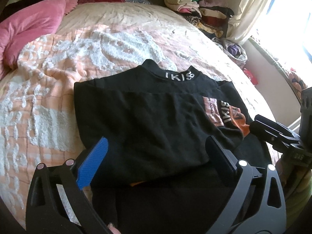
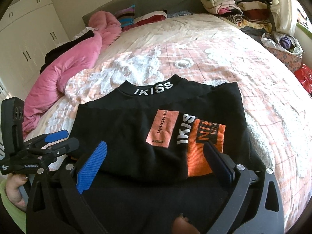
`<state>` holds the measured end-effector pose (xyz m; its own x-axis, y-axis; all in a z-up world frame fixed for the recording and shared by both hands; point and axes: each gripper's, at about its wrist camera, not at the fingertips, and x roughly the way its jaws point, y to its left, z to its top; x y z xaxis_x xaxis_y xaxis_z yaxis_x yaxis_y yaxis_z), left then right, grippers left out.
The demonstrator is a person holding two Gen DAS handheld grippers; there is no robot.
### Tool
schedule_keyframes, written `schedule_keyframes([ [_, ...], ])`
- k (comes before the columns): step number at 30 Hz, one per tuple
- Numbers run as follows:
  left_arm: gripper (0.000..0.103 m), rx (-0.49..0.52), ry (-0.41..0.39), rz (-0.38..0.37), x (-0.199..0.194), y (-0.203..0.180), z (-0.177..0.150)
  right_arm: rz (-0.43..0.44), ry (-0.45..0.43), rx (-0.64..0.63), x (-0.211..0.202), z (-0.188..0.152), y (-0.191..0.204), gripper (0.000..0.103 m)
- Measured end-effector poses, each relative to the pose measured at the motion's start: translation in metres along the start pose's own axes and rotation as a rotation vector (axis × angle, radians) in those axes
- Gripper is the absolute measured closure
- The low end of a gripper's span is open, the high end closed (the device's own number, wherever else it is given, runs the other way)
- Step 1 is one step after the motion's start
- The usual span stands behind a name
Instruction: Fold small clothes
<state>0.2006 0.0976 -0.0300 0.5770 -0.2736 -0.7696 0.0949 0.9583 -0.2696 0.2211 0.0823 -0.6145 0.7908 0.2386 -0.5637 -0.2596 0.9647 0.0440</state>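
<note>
A black top [image 1: 146, 117] with "IKISS" on its collar lies folded on the bedspread [image 1: 78, 58], a sleeve with an orange cuff [image 2: 202, 146] laid across its front. My left gripper [image 1: 157, 142] hovers open above the near edge of the top, blue pad on the left, with nothing pressed between its fingers. My right gripper [image 2: 156, 146] stands open over the same near edge, its right finger just above the orange cuff. Each gripper shows in the other's view: the right gripper [image 1: 261, 122] at the right edge, the left gripper [image 2: 66, 139] at the left, held by a hand.
A pink duvet [image 2: 74, 62] is bunched at the far left of the bed. Piles of folded clothes [image 2: 234, 5] sit at the far right corner, with a bag of clothes [image 2: 282, 44] beside them. White wardrobe doors [image 2: 25, 39] stand at the left, a curtain and window [image 1: 273, 9] at the right.
</note>
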Motion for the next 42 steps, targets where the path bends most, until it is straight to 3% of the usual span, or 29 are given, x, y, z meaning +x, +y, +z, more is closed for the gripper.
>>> schedule_keyframes([
  [23,0.009,0.084,-0.108,-0.016,-0.05,-0.038,-0.001,0.031,-0.098,0.009,-0.062,-0.009,0.003,0.004],
  [42,0.009,0.105,-0.162,-0.025,-0.081,-0.048,-0.018,0.036,-0.157,-0.014,-0.108,-0.026,0.005,0.004],
])
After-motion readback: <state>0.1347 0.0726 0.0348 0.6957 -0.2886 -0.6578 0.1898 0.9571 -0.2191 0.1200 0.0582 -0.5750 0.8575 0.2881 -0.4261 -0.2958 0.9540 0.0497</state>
